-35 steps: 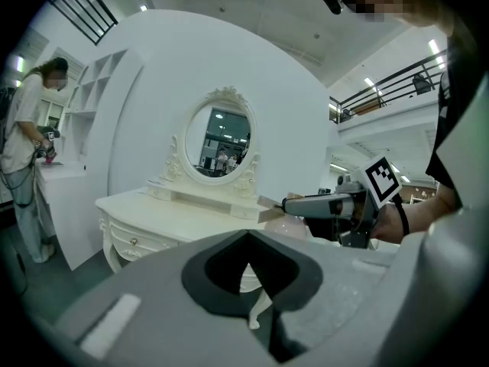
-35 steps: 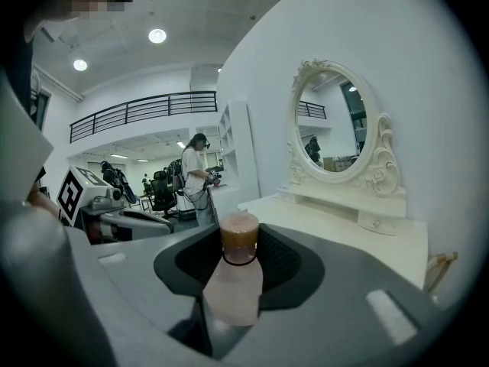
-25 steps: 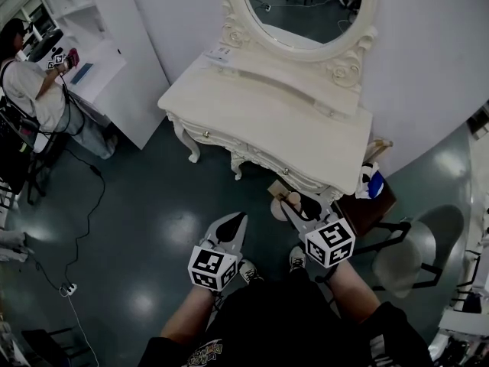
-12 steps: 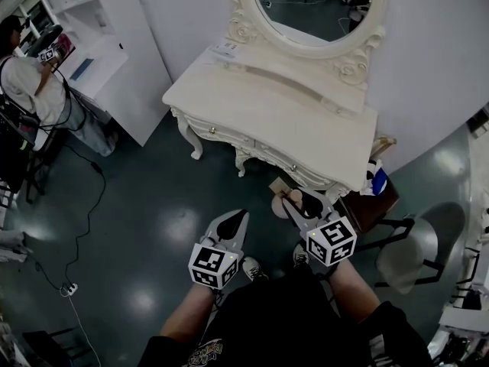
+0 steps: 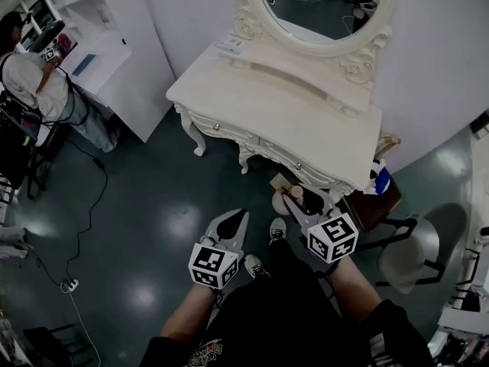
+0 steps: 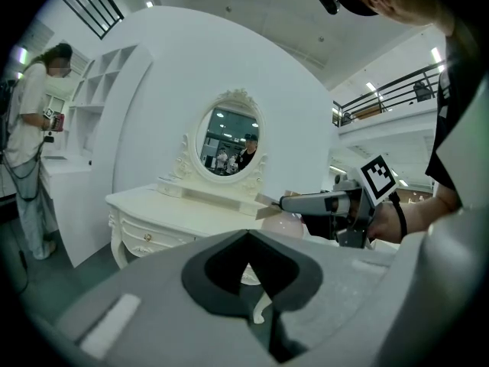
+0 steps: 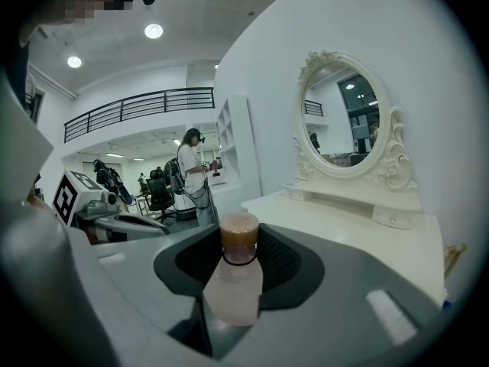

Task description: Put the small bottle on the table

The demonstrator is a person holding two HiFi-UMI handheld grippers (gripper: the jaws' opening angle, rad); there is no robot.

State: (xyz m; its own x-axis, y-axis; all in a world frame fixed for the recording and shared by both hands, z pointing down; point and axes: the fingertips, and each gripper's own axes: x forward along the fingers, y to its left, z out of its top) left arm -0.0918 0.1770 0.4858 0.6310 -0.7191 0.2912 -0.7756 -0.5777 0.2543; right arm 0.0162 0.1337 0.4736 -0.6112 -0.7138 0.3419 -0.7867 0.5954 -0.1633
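Bottle point(image 7: 234, 280) upright, pinched btwn R gripper point(image 7: 238, 262) jaws

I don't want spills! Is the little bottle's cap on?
On: the right gripper view shows a brown cap atop the small bottle, which the right tool holds.

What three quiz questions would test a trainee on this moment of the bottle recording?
1. True or false: the small bottle already stands on the dressing table.
2. Which gripper holds the bottle: A, left; B, right?
3. Fill in: the left gripper is ____, with nothing between its jaws.
Key: 1 false, it is held short of the table; 2 B, the right gripper is shut on it; 3 shut.
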